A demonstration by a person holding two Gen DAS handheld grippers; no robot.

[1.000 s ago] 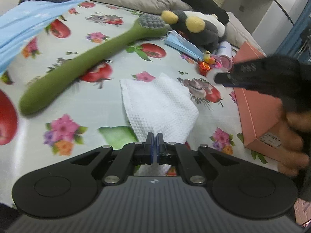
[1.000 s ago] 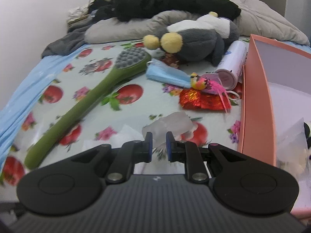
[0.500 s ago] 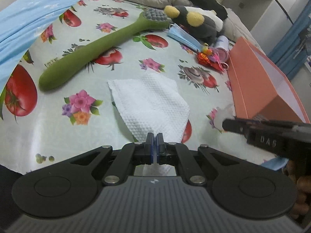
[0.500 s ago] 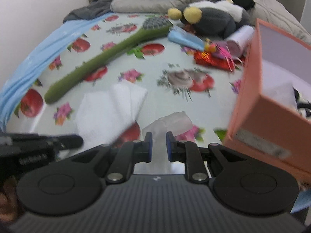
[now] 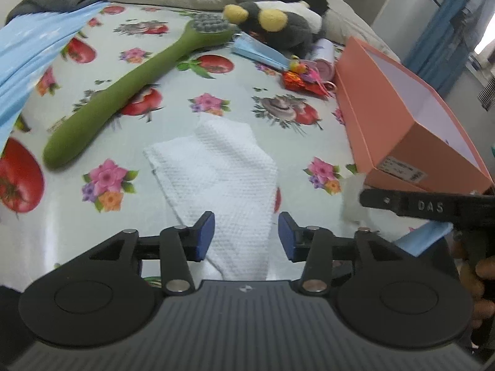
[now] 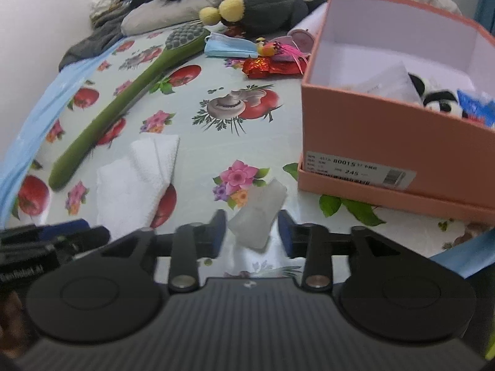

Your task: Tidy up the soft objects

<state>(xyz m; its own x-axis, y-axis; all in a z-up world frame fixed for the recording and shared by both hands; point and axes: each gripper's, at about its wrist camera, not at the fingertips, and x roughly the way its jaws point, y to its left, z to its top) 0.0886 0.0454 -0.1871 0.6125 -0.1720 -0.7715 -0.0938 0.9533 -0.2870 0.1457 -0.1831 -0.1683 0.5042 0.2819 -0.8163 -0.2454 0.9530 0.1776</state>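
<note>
Letting go cleanly, the left tongs [image 5: 246,236] are opening over the white cloth [image 5: 222,182] and the right tongs [image 6: 252,232] around the clear pouch [image 6: 258,213], so both should be lifting straight off, dragging neither along the table [image 5: 173,117].

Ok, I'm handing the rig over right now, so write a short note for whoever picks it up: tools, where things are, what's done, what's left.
Left tool: jaws have just been opening, not pressing the white cloth that lies between them on the table.
Right tool: jaws have just been opening; the small clear packet sits loose between them, just short of the pink box.
Done: a panda toy and papers are already in the box.
Left: cloth and packet, then the green brush, blue mask, red wrapper and grey plush at the far end.
</note>
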